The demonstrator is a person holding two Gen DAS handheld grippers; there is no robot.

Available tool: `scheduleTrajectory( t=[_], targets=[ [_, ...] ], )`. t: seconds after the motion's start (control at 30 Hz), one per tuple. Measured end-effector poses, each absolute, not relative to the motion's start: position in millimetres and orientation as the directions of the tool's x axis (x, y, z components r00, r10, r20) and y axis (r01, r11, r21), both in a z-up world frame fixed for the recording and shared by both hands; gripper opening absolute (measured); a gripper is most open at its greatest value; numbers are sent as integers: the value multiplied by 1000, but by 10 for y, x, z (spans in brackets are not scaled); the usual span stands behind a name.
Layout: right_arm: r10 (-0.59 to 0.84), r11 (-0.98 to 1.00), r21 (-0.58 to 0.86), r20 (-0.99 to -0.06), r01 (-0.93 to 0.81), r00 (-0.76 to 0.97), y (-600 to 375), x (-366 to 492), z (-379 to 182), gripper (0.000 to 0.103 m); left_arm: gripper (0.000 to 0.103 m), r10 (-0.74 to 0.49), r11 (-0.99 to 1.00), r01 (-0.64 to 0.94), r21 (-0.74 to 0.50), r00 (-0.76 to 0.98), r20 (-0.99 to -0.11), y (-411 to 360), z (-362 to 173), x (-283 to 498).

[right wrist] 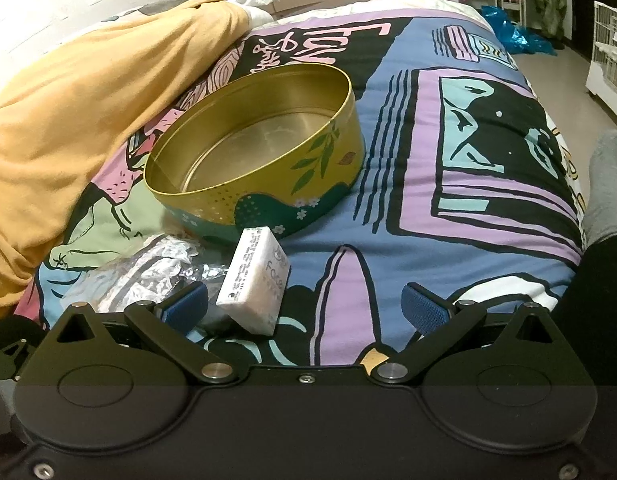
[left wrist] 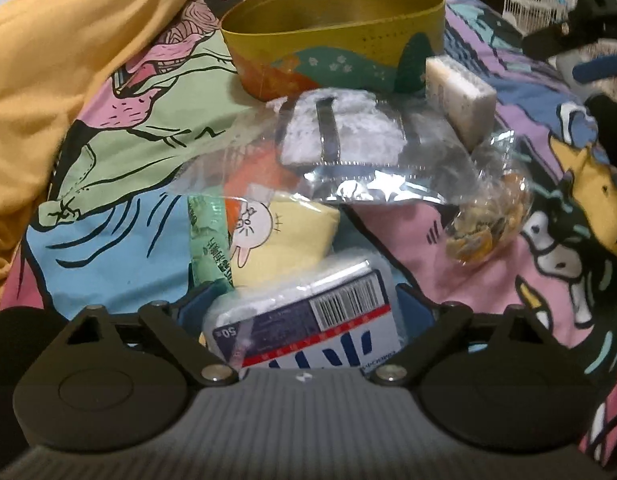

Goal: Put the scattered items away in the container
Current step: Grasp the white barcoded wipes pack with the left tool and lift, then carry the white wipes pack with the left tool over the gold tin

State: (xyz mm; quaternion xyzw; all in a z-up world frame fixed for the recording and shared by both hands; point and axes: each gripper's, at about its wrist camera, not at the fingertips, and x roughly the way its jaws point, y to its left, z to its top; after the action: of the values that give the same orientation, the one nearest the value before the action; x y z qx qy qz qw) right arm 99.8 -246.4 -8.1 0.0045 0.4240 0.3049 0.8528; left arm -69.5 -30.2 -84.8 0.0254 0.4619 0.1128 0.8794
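One round, smooth metal tin (right wrist: 268, 152)

Left gripper (left wrist: 304, 308): matte black linkage arms, each fixed with round silver pivot bolts, and 2 blue fingers (left wrist: 408, 304) peeking out at the tips. Its body is ribbed dark grey with a small white mark at the centre, flanked by 2 round black housings with embossed circles. Right gripper (right wrist: 304, 306): same black build, triangular cut-outs in the outer links, blue textured pads (right wrist: 424, 310), 1 silver screw at mid-body and small screws at the lower corners. At the right edge, a grey sock (right wrist: 606, 184) above a black trouser leg (right wrist: 600, 280).
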Motion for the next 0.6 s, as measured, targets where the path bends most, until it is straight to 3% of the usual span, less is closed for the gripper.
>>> scheduleTrajectory(
  t=[0.23,0.6],
  targets=[
    [525,814,268,-717,-515,457,-2471,998,-78,103,89,164,979,-197,57,587,-793,-213,-683,-795],
    [527,813,270,-717,-515,456,-2473,1004,-79,103,89,154,979,-200,29,646,-748,-88,-274,-775]
  ],
)
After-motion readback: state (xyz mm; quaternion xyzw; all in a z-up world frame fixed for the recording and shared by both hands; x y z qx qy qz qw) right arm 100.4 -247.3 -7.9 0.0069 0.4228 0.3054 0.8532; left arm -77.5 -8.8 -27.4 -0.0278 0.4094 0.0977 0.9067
